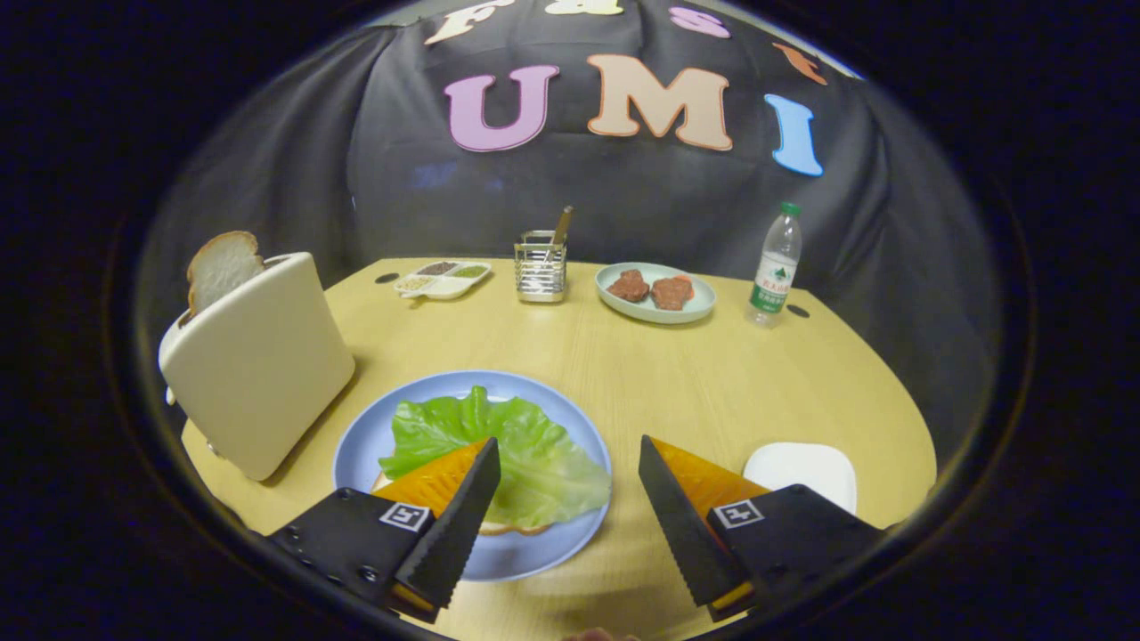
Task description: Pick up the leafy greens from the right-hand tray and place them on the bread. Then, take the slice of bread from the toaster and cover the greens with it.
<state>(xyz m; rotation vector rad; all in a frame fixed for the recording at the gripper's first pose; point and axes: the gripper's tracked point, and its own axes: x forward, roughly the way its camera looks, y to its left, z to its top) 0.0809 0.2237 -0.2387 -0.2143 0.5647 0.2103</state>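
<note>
Now the bread slice [221,267] stands upright in the toaster [263,365], gripper [565,481] open.

Meat plate [656,305], water bottle [776,265], utensil holder [541,267], seasoning dish [443,279] along table [677,383] back

One camera, riding on the gripper [565,499], looking forward along its two fingers and angled down at the bench [677,383] from above its near edge. Fisheye, so the bench bows. It sits close over the blue plate [356,458], which lies just ahead of the wide-open jaws. Toaster [258,365] near left, white dish [802,467] near right. Far side: cutlery holder [541,267], meat plate [657,294], bottle [775,265], then the black cloth wall [623,191].
</note>
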